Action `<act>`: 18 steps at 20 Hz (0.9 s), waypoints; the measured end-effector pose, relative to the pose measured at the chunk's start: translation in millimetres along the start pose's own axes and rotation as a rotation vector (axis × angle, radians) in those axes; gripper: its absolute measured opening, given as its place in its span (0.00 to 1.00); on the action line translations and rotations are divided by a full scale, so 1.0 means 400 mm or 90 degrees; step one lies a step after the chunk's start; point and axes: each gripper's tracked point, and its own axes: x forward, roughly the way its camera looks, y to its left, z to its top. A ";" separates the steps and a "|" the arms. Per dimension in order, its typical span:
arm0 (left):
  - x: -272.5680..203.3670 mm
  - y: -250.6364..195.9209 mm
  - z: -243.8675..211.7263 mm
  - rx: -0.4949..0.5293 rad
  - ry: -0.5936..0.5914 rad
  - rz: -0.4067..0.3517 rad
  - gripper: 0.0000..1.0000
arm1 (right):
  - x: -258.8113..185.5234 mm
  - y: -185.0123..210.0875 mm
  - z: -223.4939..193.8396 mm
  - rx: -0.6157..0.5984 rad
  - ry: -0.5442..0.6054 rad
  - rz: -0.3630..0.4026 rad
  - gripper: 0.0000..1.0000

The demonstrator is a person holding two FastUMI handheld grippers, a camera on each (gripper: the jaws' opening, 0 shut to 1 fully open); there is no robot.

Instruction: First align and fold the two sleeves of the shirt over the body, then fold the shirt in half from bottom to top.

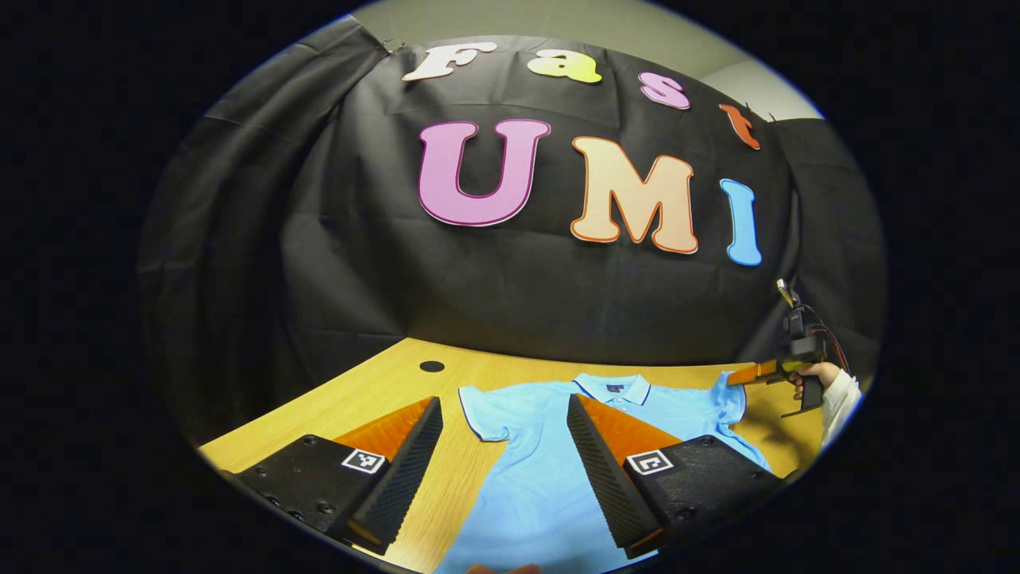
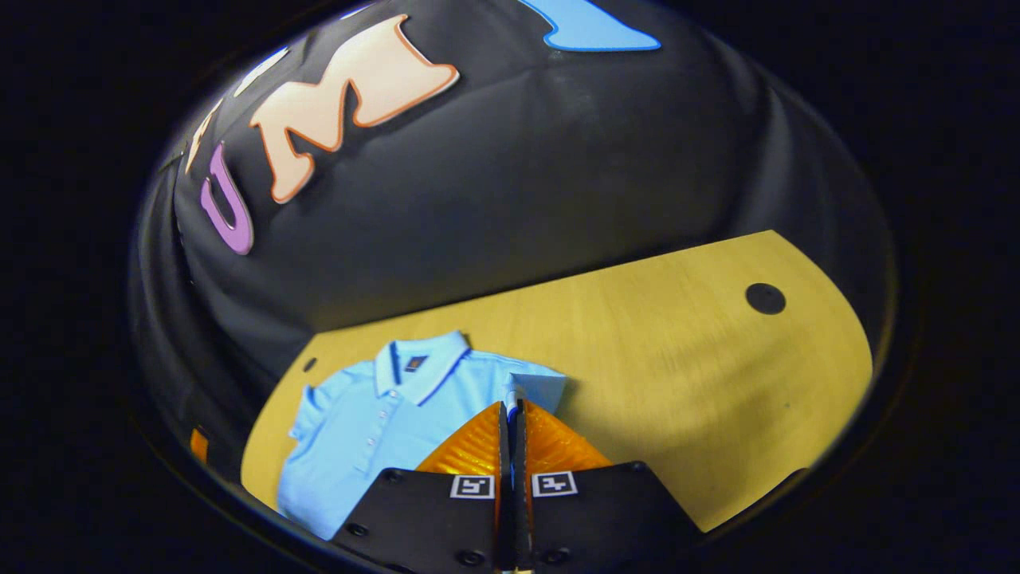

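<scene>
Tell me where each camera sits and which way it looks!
Left gripper view: rides the open left gripper, above the light wooden table, facing the sky-blue polo shirt and black cloth wall; a hand holds the right gripper at the far sleeve.
Right gripper view: rides the right gripper, shut on the shirt's sleeve, facing across the table.
Shared: shirt, table, wall.

The shirt [image 1: 550, 446] lies flat on the table [image 1: 382, 391], collar [image 1: 613, 388] toward the wall.

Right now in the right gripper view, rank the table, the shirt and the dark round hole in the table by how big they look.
1. Table
2. Shirt
3. Round hole, by far the smallest
</scene>
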 end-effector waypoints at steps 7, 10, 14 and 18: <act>0.002 0.013 -0.024 -0.020 0.015 0.009 0.94 | 0.046 0.162 -0.104 0.097 0.050 0.139 0.03; 0.007 0.012 -0.029 -0.023 0.019 0.009 0.94 | 0.077 0.190 -0.138 0.138 0.069 0.157 0.02; 0.029 0.011 -0.035 -0.022 0.023 0.003 0.94 | 0.082 0.218 -0.186 0.169 0.098 0.189 0.03; 0.058 -0.002 -0.057 -0.060 0.051 -0.016 0.94 | 0.077 0.239 -0.196 0.196 0.109 0.218 0.43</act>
